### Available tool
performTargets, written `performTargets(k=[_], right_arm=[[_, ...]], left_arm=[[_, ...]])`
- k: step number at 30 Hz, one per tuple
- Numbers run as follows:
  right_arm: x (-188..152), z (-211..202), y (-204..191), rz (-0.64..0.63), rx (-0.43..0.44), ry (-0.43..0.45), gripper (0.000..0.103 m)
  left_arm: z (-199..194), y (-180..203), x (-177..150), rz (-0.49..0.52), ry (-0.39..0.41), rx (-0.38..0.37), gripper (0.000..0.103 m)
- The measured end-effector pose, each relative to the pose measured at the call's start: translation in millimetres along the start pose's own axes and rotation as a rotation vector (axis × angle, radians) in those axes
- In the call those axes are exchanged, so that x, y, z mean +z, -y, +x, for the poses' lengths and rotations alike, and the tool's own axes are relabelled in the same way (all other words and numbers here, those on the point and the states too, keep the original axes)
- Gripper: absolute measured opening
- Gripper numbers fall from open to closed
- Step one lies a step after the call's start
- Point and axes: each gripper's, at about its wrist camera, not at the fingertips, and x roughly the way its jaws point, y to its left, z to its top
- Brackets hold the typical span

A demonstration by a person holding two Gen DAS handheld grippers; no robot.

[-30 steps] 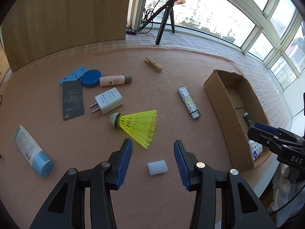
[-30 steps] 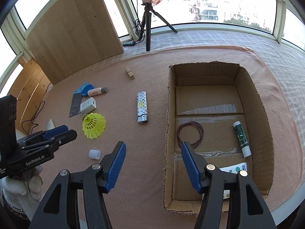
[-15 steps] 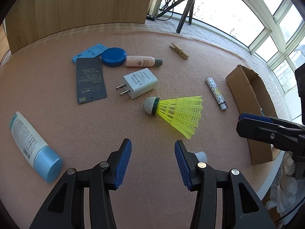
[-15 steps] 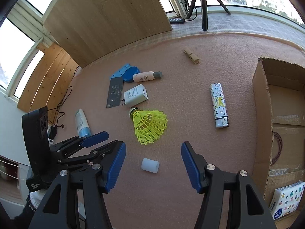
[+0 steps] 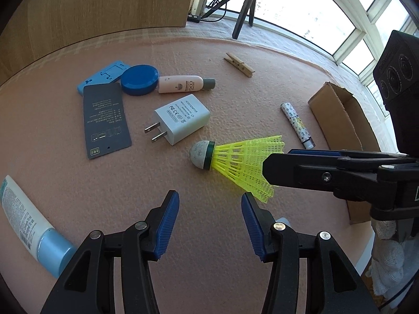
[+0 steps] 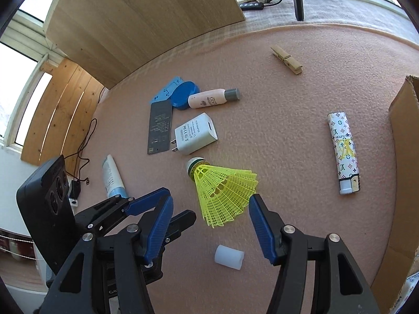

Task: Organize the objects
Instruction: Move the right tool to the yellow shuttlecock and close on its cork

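On the pink table (image 5: 78, 188), left wrist view: the left gripper (image 5: 210, 218) hangs wide open and empty, near a yellow shuttlecock (image 5: 235, 161) beside a white charger (image 5: 180, 119). Right wrist view: the right gripper (image 6: 210, 221), fingers spread and empty, frames the shuttlecock's skirt above a small white cylinder (image 6: 229, 257).

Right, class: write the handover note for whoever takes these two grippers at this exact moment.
Left gripper: open, empty, above the mat.
Right gripper: open, empty, closing in on the yellow shuttlecock.
On the mat: charger, lighter, clothespin, white cap, tubes, blue lid.
Cardboard box stands to the right.
Left: everything on the mat, shuttlecock probably first.
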Motion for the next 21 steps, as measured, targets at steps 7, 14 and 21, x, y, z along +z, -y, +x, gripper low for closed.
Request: performTargets(k=[7, 14, 21], right_arm=[[5, 15, 2, 0.011, 0.011, -0.032, 0.041], [6, 26, 4, 0.022, 0.021, -0.052, 0.017], [5, 26, 4, 0.027, 0.022, -0.037, 0.007]], left_arm=[[9, 4, 4, 0.008, -0.013, -0.04, 0.053], [13, 9, 6, 0.018, -0.008, -0.074, 0.052], [13, 15, 7, 0.031, 0.007, -0.092, 0.052]])
